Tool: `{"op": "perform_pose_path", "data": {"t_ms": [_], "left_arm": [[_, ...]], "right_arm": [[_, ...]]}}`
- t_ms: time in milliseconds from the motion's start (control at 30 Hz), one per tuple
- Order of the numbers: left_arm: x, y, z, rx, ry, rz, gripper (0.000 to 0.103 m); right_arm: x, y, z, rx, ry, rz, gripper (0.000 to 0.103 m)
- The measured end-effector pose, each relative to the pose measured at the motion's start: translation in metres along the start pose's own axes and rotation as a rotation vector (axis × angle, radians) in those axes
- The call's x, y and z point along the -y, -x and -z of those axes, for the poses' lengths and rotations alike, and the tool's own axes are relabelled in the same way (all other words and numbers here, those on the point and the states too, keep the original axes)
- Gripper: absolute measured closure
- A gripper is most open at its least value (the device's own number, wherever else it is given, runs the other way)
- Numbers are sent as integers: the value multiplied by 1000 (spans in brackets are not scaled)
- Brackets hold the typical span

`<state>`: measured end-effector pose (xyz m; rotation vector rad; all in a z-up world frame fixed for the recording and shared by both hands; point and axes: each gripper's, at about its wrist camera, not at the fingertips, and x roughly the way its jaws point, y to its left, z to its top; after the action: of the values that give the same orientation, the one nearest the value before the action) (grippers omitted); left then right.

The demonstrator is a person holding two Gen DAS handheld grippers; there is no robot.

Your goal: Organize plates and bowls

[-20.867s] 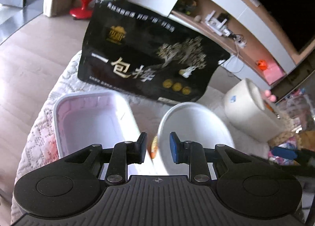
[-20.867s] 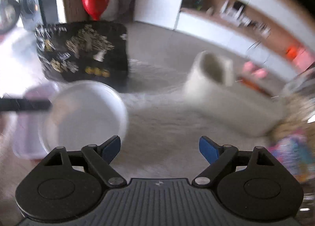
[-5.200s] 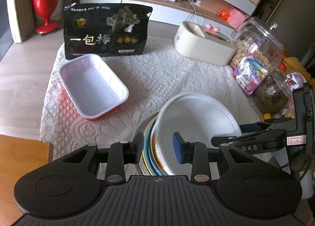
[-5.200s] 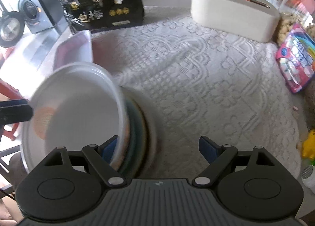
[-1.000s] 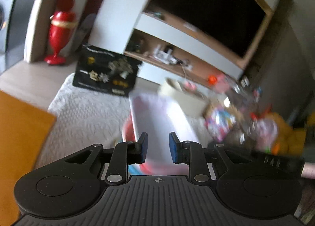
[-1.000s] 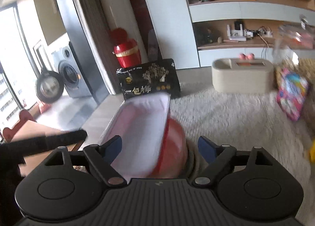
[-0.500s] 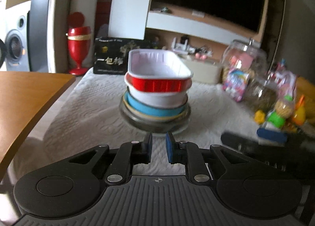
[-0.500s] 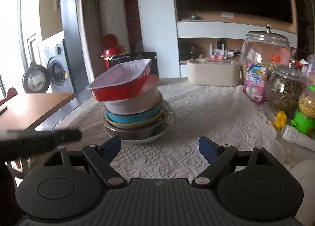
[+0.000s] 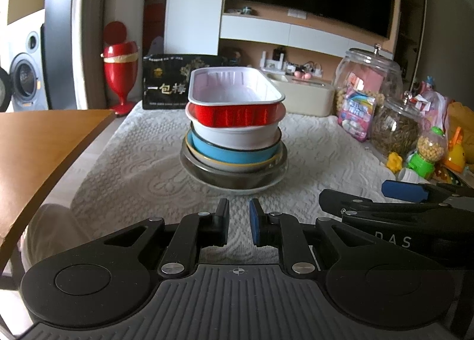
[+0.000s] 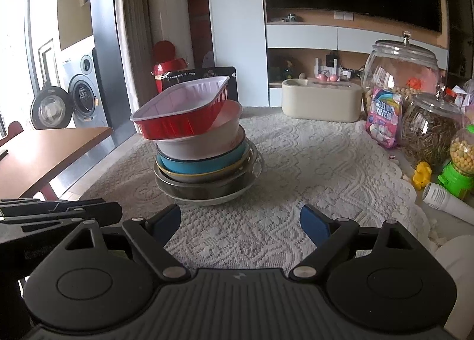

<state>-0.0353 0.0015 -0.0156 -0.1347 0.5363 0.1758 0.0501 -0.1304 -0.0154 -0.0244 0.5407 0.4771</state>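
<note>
One stack [image 9: 235, 144] of dishes stands mid-table on a lace cloth [image 9: 142, 168]: a red foil tray [image 9: 235, 103] on top, then a white bowl [image 9: 237, 135], a blue bowl [image 9: 231, 154] and a metal bowl [image 9: 234, 180]. Nothing lies between it and either gripper. The left gripper [image 9: 239, 223], its fingers nearly closed, holds nothing; the right gripper [image 10: 240, 220], spread wide, holds nothing. Two glass jars [image 10: 400, 73] stand right of the stack. Only the right view shows the tray tilted.
</note>
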Motion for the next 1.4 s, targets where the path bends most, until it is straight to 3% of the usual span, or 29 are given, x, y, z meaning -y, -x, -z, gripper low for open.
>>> {"op": "perform_pose_path", "data": {"t_ms": [1400], "left_arm": [[1,-1,0,-12,1,5,86]], "right_arm": [[-1,0,0,-29,5,-3,14]]}}
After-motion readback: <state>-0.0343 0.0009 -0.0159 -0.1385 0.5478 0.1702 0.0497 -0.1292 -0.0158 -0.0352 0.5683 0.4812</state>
